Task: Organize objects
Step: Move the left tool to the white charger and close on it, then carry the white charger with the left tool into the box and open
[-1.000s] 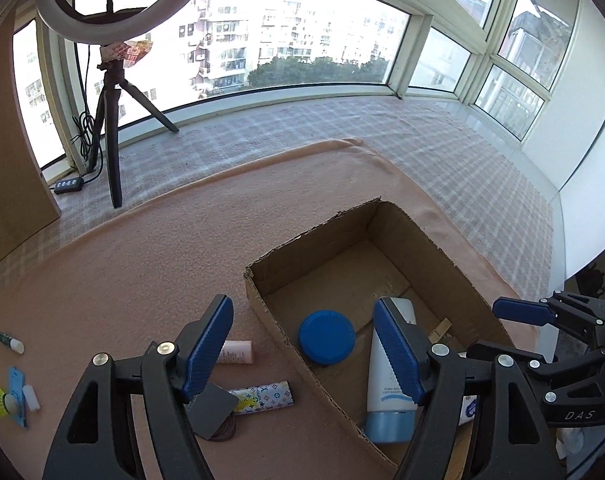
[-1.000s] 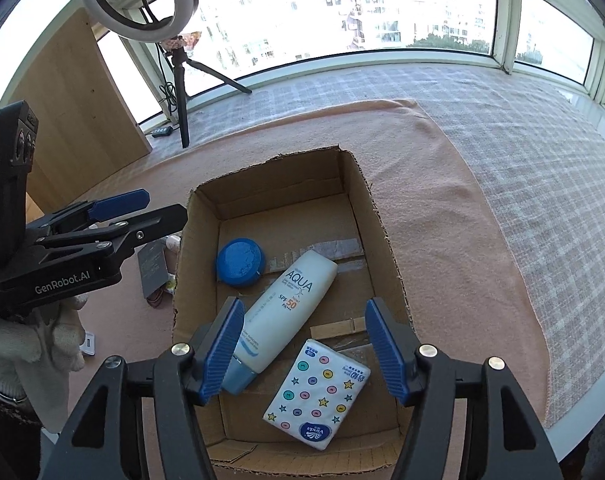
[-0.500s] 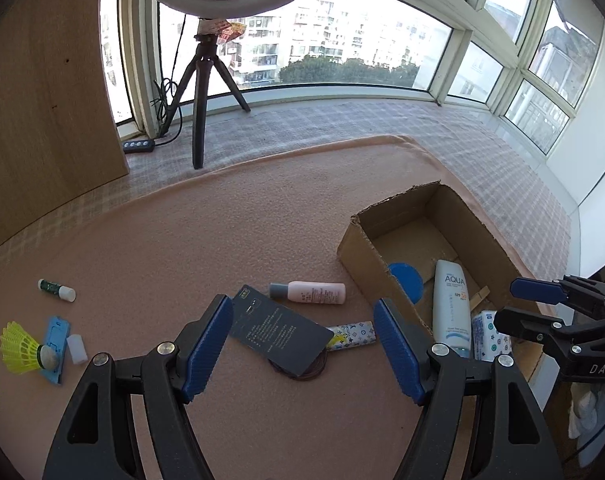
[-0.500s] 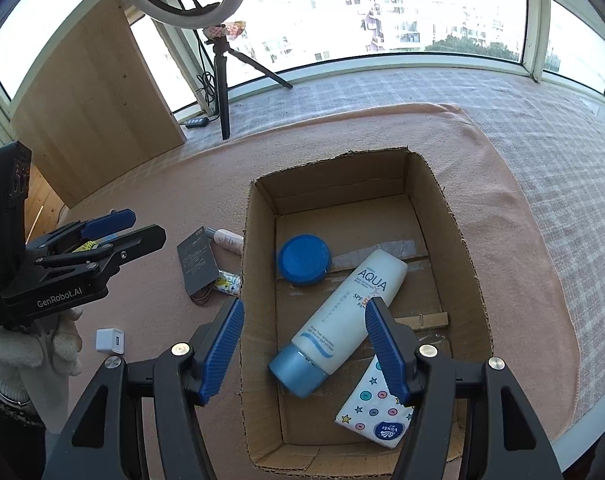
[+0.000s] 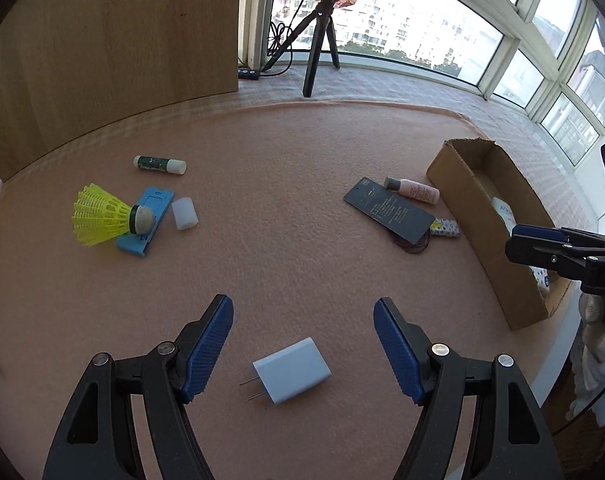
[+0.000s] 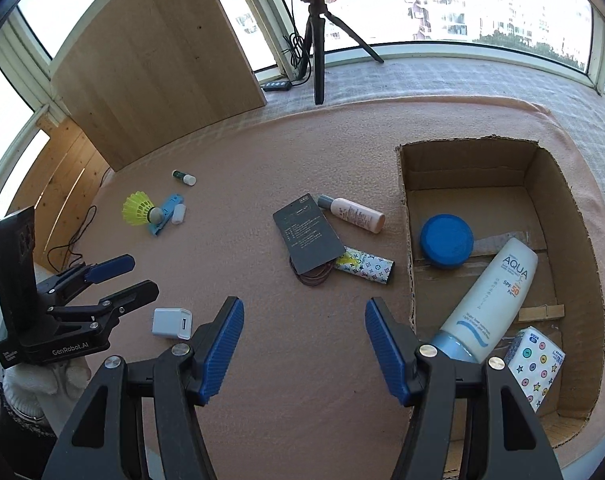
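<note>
My left gripper (image 5: pixel 302 344) is open and empty, with a white plug charger (image 5: pixel 291 370) lying on the pink cloth between its fingers; the charger also shows in the right wrist view (image 6: pixel 172 323). My right gripper (image 6: pixel 304 344) is open and empty over the cloth, left of the cardboard box (image 6: pixel 574 216). The box holds a blue lid (image 6: pixel 446 246), an AQUA sunscreen tube (image 6: pixel 490 300) and a patterned tissue pack (image 6: pixel 536 366). A dark card (image 6: pixel 308 234), a pink bottle (image 6: pixel 356 214), hair ties and a patterned tube (image 6: pixel 366 268) lie beside the box.
A yellow shuttlecock (image 5: pixel 100 216), a blue clip (image 5: pixel 146 220), a white eraser (image 5: pixel 184 213) and a glue stick (image 5: pixel 159 164) lie at the left. A wooden board (image 5: pixel 110 44) and a ring-light tripod (image 5: pixel 318 40) stand at the back. The table edge is close on the right.
My left gripper has swung left, away from the box, and come down over the white charger. My right gripper has drawn back left from above the box to the cloth beside it.
</note>
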`<state>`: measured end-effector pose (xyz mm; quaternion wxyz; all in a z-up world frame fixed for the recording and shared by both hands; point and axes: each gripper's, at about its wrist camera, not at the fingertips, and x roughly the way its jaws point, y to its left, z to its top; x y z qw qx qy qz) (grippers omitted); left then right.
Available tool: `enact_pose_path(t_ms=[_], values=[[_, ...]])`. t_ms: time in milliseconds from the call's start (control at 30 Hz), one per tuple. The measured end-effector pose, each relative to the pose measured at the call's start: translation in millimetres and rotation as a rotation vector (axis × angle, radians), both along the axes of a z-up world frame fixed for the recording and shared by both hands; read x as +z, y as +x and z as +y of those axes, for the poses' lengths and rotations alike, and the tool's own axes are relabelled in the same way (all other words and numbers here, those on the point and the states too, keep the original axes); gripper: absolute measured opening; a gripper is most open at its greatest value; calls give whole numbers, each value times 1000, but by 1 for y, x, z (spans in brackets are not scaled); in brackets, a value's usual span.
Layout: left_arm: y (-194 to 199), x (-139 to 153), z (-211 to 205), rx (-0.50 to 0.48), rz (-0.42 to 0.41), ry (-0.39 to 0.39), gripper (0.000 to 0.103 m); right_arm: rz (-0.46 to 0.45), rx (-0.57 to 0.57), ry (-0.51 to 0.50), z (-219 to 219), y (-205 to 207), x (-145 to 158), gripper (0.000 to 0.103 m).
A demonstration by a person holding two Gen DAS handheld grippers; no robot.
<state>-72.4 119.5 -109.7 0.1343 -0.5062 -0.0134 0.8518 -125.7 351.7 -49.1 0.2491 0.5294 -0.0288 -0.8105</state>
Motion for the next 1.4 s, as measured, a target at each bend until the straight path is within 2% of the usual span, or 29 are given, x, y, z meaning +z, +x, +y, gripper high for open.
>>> enact_pose_path(t_ms=[133,300,667,800,1067,1400], values=[[21,-15,-27,34,-45,22,76,-42,52,-25,-32,9,-11,59],[36,-32,-38,44,-79,52,76,-112,111,-61,-70,19,-28,59],[38,-50,-44,27,-114,120,75,-260,183,-105,-130,23,-64,59],[35,-54,-43,15,-121,142,72,-300,195,-102,-144,22,-74,48],[29,-60,-41,-6,-146,180,56,-339,203,-95,-154,21,-84,38],[25,-63,-36,-8,-147,191,54,-349,210,-77,-157,20,-88,28]])
